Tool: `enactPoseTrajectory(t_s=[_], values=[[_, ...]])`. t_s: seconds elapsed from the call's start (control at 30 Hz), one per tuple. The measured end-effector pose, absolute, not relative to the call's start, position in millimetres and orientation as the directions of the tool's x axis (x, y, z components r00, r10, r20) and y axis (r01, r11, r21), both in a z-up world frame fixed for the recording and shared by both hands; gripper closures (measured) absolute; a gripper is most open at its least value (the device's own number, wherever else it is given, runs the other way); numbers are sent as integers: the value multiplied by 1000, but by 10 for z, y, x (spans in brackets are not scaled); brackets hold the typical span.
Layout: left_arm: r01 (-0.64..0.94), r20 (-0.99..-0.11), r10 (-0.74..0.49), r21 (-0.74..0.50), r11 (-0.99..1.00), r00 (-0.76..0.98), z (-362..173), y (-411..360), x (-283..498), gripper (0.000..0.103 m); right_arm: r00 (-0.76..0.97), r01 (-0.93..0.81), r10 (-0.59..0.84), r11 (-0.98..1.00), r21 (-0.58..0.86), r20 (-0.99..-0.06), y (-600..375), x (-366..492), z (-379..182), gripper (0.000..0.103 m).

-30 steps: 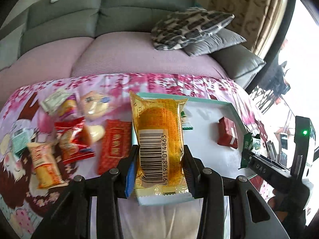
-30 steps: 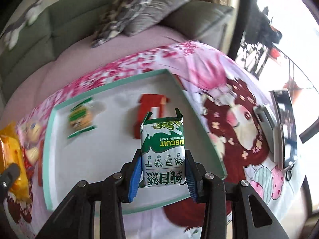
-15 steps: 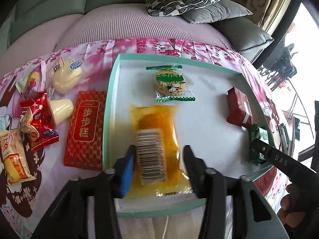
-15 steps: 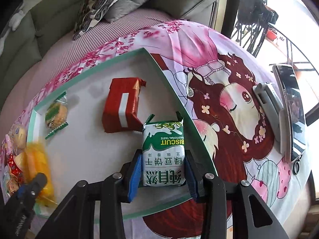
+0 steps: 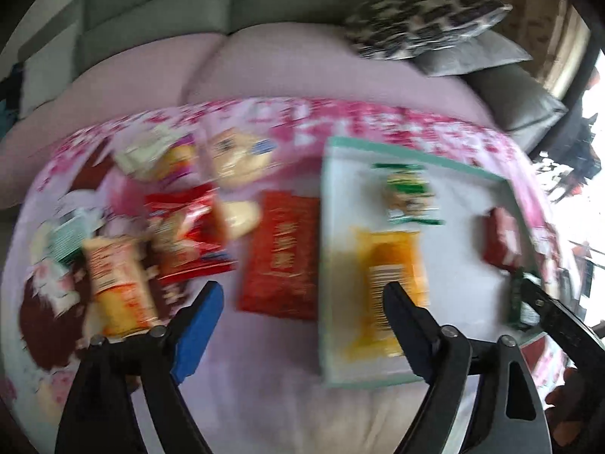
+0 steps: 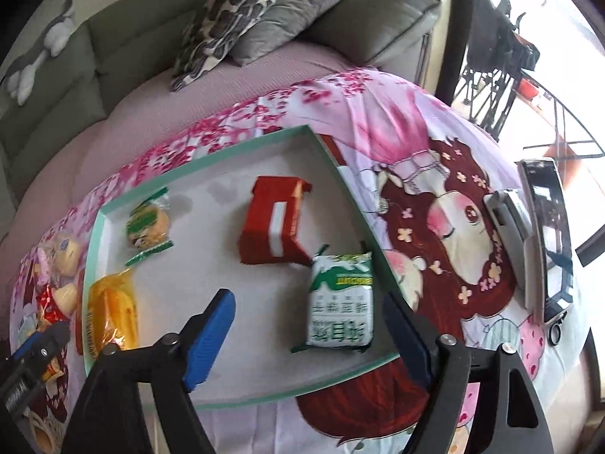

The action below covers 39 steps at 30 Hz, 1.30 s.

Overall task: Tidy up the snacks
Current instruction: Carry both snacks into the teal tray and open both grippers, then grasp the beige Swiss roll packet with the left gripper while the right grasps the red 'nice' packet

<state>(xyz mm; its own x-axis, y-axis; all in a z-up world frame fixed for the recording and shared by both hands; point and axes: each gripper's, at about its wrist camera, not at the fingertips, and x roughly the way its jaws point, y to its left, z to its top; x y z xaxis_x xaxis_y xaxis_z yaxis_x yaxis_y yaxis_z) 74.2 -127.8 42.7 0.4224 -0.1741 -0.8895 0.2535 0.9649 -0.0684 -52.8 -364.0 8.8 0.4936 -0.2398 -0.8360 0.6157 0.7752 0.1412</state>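
a grey-green sofa (image 6: 49, 87) runs along the back, with a mauve seat cushion (image 6: 159, 113); a black-and-white patterned pillow (image 6: 230, 15) leans on a plain grey pillow (image 6: 302, 3) beside the grey armrest (image 6: 378, 26); a grey-and-white plush toy (image 6: 38, 53) lies on the backrest; a pink cartoon-print cloth (image 6: 435, 204) covers the surface; a phone (image 6: 548, 227) lies near its right edge, just beside a grey device (image 6: 510, 223).
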Motion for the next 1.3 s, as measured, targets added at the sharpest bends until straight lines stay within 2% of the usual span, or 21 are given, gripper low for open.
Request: enactPoseTrajectory(t_s=[0.03, 0.07, 0.2, 0.53, 1.0, 1.3], values=[[239, -892, -163, -64, 969, 421, 406, -1243, 750, 13, 501, 602, -228, 785, 147, -835, -3592, -491, 81, 9], [218, -898, -147, -58, 974, 415, 376, -1171, 761, 13, 508, 590, -217, 793, 153, -833, -3552, -469, 76, 0], [153, -903, -110, -51, 987, 415, 318, -908, 754, 10, 547, 533, -181, 828, 174, -817, -3335, -358, 106, 0], [33, -897, -75, -67, 997, 436, 386, -259, 742, 10, 623, 419, -99, 880, 224, -776, -2816, -178, 258, 0], [-205, -902, -31, -130, 970, 430, 369, 721, 804, 10, 661, 147, -3, 981, 125, -751, -1621, 93, 317, 0], [-220, -920, -89, -184, 958, 382, 159, 765, 949, 10, 638, 69, 33, 993, 100, -769, -1270, 289, 129, 2]])
